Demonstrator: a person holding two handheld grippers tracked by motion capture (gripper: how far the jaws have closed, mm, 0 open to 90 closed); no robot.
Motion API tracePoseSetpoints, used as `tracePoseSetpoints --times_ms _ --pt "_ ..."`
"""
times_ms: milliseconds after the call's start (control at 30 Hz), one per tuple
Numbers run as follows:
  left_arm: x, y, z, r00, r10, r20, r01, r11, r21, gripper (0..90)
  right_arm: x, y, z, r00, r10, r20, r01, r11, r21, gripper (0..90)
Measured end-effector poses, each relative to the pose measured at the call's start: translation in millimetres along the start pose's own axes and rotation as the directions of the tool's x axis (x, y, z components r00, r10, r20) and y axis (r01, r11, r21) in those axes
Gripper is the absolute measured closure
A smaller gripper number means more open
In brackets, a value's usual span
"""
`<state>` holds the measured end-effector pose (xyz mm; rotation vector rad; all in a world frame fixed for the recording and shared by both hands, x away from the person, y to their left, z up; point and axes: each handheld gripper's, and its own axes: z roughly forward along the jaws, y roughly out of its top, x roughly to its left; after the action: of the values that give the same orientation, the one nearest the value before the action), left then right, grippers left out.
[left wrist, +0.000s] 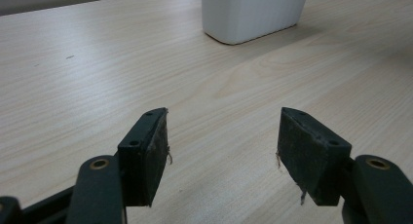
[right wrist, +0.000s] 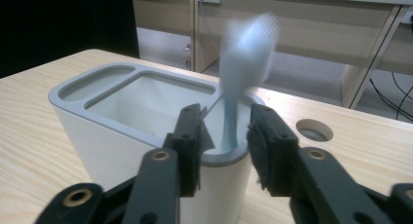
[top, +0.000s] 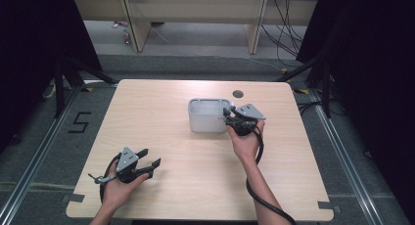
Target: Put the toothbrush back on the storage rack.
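A: The toothbrush stands in the round end slot of the holder, head up and blurred, leaning a little. It looks like it has just been let go.

B: Agreed. The right gripper has its fingers apart, one either side of the handle, and neither pad seems to press on it. They sit right at the slot's rim.

A: How would that brush handle?

B: Light, thin plastic, stiff along the handle, probably a bit slick. Nothing fragile, but it would pivot easily if pinched near one end. The best hold is on the bare handle just above the rim, well below the bristles.

A: And the holder?

B: A pale plastic tub with a grey top, standing on the desk towards the far side, near the cable hole. Likely light enough to slide if bumped.

A: The left gripper?

B: Parked near the desk's front left, well away from the holder, fingers wide apart with nothing between them.

A: What can't be made out?

B: The brush's lower end is down inside the slot, so how deep it sits is hidden. The head is smeared by blur, so the bristles can't be read. From the high view the right hand and gripper cover that end of the holder, and the brush can't be picked out there.
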<state>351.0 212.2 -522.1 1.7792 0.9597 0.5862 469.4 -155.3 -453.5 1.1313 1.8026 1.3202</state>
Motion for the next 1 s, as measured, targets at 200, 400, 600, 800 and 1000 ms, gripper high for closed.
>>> tracePoseSetpoints --times_ms 200,400,600,800,1000 --pt "-0.3 -0.1 -0.1 1.0000 -0.001 0.000 0.001 1.0000 0.001 35.3 -2.1 -0.1 -5.4 0.9997 0.026 0.004 -0.026 1.000 0.008 53.1" --pt "-0.4 -0.1 -0.1 1.0000 -0.002 0.000 0.002 1.0000 0.002 35.3 -3.4 -1.6 -13.2 0.9992 0.031 -0.024 -0.030 0.999 0.043 48.3" --pt "-0.9 0.1 -0.4 1.0000 0.003 -0.003 -0.003 1.0000 0.007 35.3 -5.2 -5.8 -24.0 0.9989 0.033 -0.033 -0.031 0.996 0.079 46.0" --pt "-0.7 -0.1 -0.3 1.0000 0.000 -0.002 0.000 1.0000 0.003 35.3 -6.3 -9.8 -34.2 0.9982 0.028 -0.054 -0.021 0.994 0.110 45.3" --pt "-0.9 -0.2 -0.3 1.0000 -0.001 -0.004 0.001 1.0000 0.003 35.3 -11.1 -14.5 -45.2 0.9983 0.011 -0.057 -0.004 0.993 0.118 45.3"
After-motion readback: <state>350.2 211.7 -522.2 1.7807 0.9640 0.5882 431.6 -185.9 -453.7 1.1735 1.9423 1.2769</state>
